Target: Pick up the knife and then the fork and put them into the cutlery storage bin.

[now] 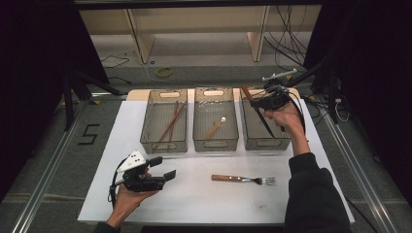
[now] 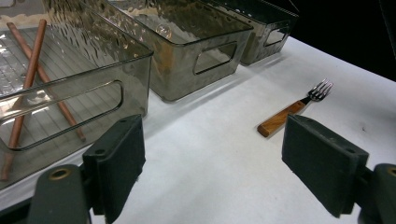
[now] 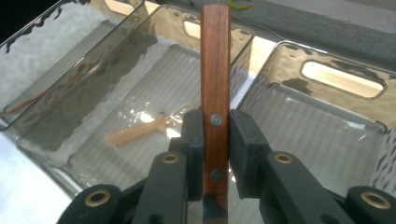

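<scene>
Our right claw (image 3: 215, 140) pinches the wooden-handled knife (image 3: 215, 65) over the rightmost bin (image 1: 265, 141); held off balance, it could pivot and slip. Our left claw (image 2: 212, 163) hangs spread above the bench (image 1: 194, 199), near the fork (image 2: 294, 108).

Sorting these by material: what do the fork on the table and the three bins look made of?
Fork: brown handle with visible grain, likely wood; shiny silvery tines, probably steel. Bins: see-through smoky grey with rippled walls and moulded handle slots, most likely hard plastic, though glass can't be ruled out.
</scene>
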